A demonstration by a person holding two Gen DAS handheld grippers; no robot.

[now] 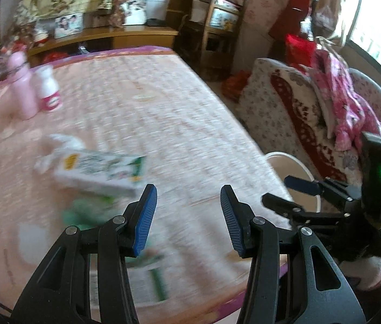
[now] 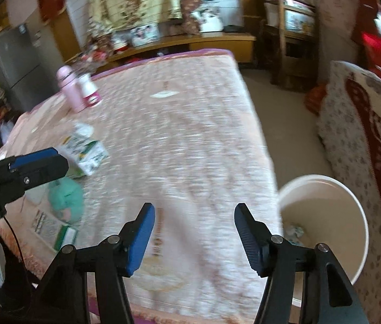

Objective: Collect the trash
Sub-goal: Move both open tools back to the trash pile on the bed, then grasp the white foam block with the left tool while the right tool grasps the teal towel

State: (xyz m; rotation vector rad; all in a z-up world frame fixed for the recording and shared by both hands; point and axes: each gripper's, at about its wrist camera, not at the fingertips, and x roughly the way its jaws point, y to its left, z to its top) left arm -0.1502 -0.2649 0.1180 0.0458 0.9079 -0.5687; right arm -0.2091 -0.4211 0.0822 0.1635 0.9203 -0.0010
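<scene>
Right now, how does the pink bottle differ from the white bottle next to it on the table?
The pink bottle is taller and slimmer; the white bottle is shorter and squatter. The pink bottle is pink all over; the white bottle has a red-pink band low down. Both stand upright, side by side, near the table's far left edge.

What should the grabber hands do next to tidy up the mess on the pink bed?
Probably the left gripper should reach for the white and green carton, since it lies just ahead and to that gripper's left. Both grippers look open with nothing between their pads, and the white bucket waits beside the bed with some trash already inside. The right gripper is nearer the bucket.
</scene>
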